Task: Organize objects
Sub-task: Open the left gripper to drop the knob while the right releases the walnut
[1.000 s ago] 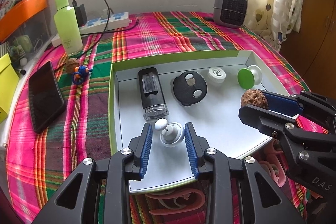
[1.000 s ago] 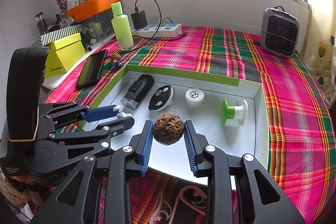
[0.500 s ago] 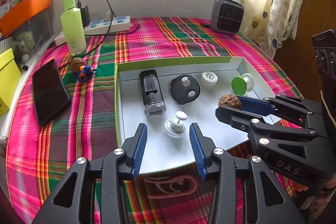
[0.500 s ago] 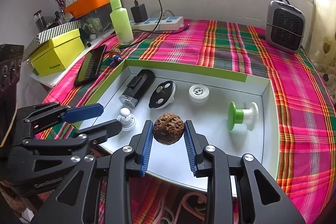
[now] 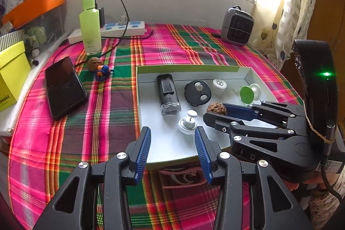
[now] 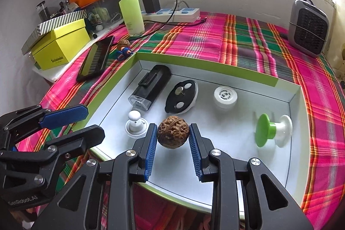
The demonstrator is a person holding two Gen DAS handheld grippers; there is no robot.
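My right gripper (image 6: 172,133) is shut on a brown walnut (image 6: 172,135), held just above the floor of a white box with a green rim (image 6: 194,61). From the left wrist view the same walnut (image 5: 216,108) shows at the tip of the right gripper (image 5: 215,114). My left gripper (image 5: 172,135) is open over the box's near edge, with nothing between its pads. A white knob (image 5: 187,122) stands just ahead of it. A second walnut (image 5: 93,63) lies on the plaid cloth beside a blue and orange toy (image 5: 103,72).
In the box lie a black torch (image 6: 151,87), a black round lid (image 6: 182,96), a white cap (image 6: 225,96) and a green and white spool (image 6: 271,129). On the cloth are a phone (image 5: 64,85), green bottle (image 5: 90,29), power strip (image 5: 123,28) and heater (image 5: 237,29).
The left jaws opened wider and drew back from the white knob, which stays standing in the box. The right gripper carried the walnut leftward and lower over the box.
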